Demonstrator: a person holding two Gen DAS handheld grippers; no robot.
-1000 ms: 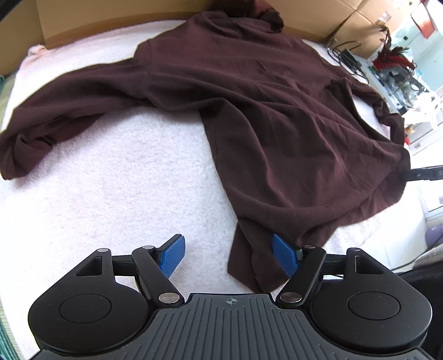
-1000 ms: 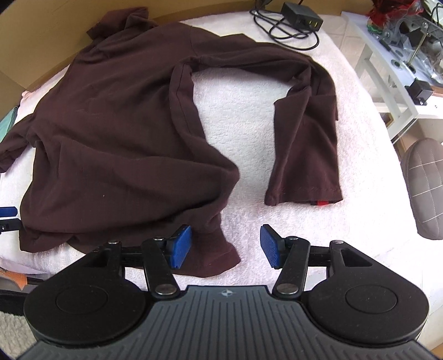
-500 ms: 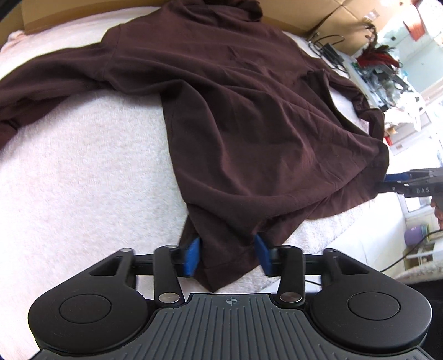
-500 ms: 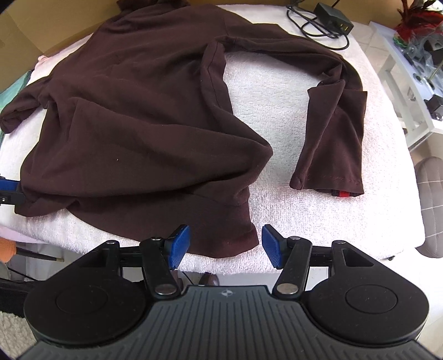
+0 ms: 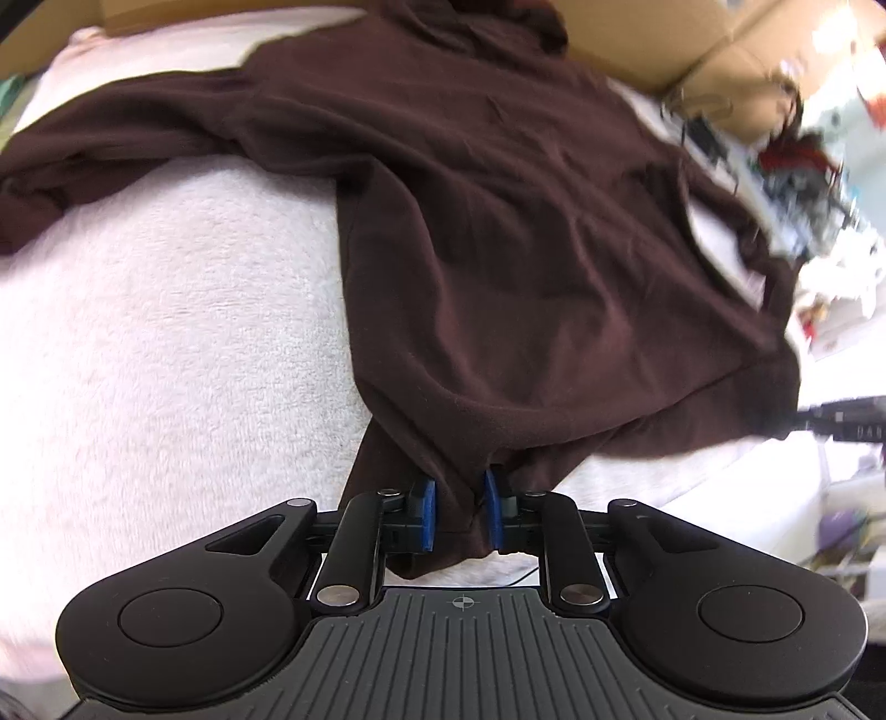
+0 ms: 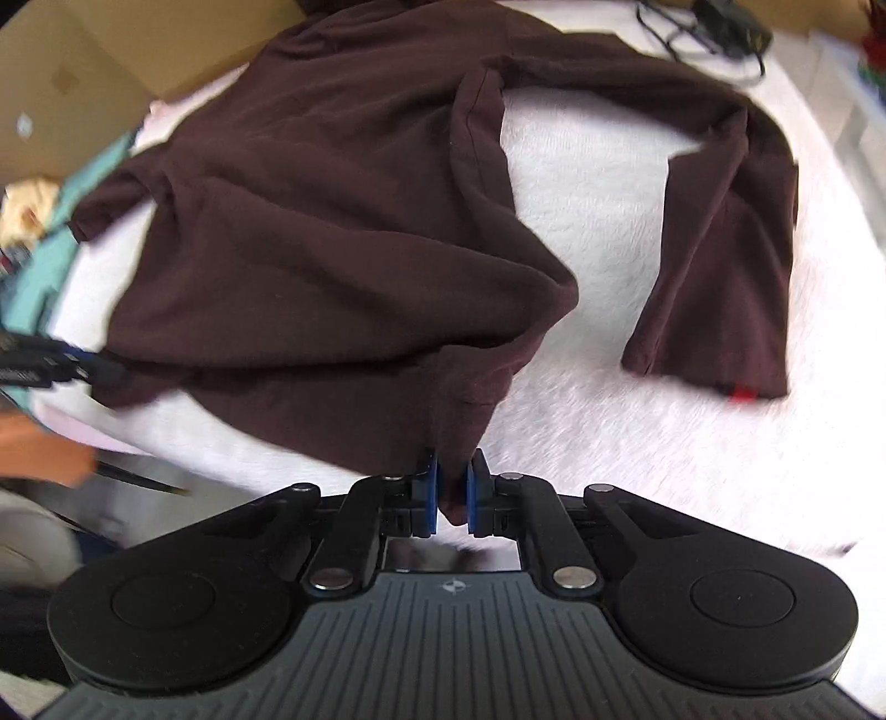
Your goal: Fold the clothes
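Two grippers are pinching the near hem of one dark maroon long-sleeved shirt (image 5: 498, 232), one at each bottom corner. The left gripper (image 5: 458, 512) has just been closing, and its blue pads (image 5: 427, 515) now press a bunched fold of the hem between them. The right gripper (image 6: 451, 493) has likewise just closed, and its blue pads (image 6: 432, 495) squeeze a thin fold of the hem at the other corner.

Ahead of both grippers the shirt lies spread on a fluffy white cover (image 5: 166, 343) over the desk, its body reaching away toward the collar at the far end. From the left gripper, one sleeve (image 5: 111, 144) stretches off to the far left across the cover. From the right gripper, the other sleeve (image 6: 720, 266) runs out to the far right, bends and doubles back toward the gripper, and a small red tag (image 6: 745, 394) shows at its cuff. Bare white cover lies between that sleeve and the shirt body.

Each gripper shows at the edge of the other's view, gripping the hem. Brown cardboard (image 6: 111, 61) stands beyond the far edge of the cover. A black cable and adapter (image 6: 714, 27) lie far ahead and to the right of the right gripper; both views are blurred toward their edges.
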